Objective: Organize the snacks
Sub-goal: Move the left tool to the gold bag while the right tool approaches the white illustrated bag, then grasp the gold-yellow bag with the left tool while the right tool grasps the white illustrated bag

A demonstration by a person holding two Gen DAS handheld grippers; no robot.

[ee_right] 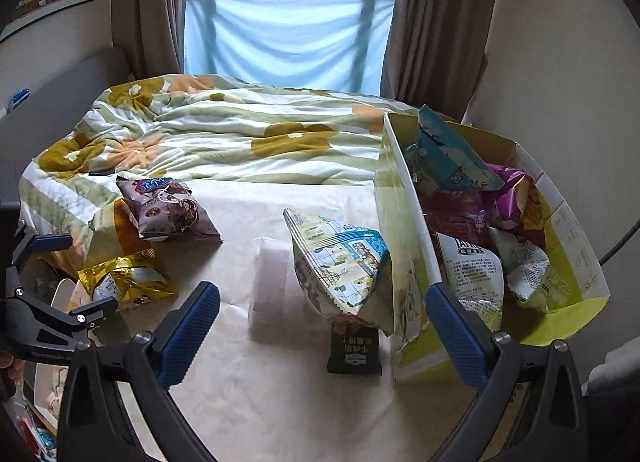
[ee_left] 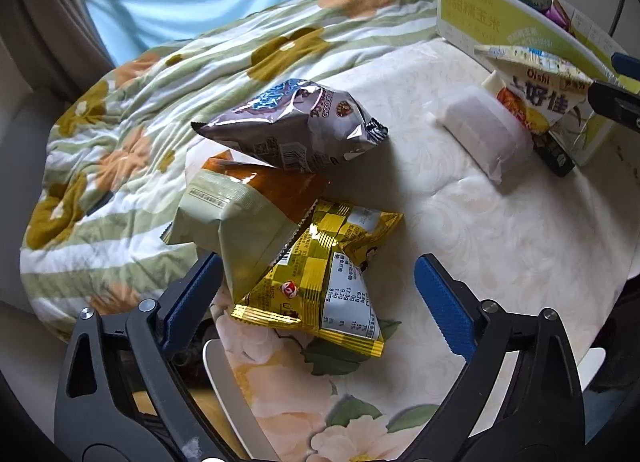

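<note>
Three snack bags in heap at bed's quilt-side edge: silver bag (ee_left: 294, 126) on top, green-orange bag (ee_left: 244, 210), yellow bag (ee_left: 332, 274) nearest. White pack (ee_left: 480, 130), Oishi bag (ee_right: 340, 266), small dark packet (ee_right: 354, 350) lie beside box (ee_right: 404, 222), box crammed with bags. Left gripper (ee_left: 316, 294) jaws apart, straddling yellow bag, not pressing. Right gripper (ee_right: 320, 330) jaws wide, holding nothing, one finger by box wall.

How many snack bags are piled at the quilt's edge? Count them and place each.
3. The silver bag lies farthest, overlapping the green-and-orange bag in the middle, which overlaps the gold bag nearest the camera. More may hide underneath.
</note>
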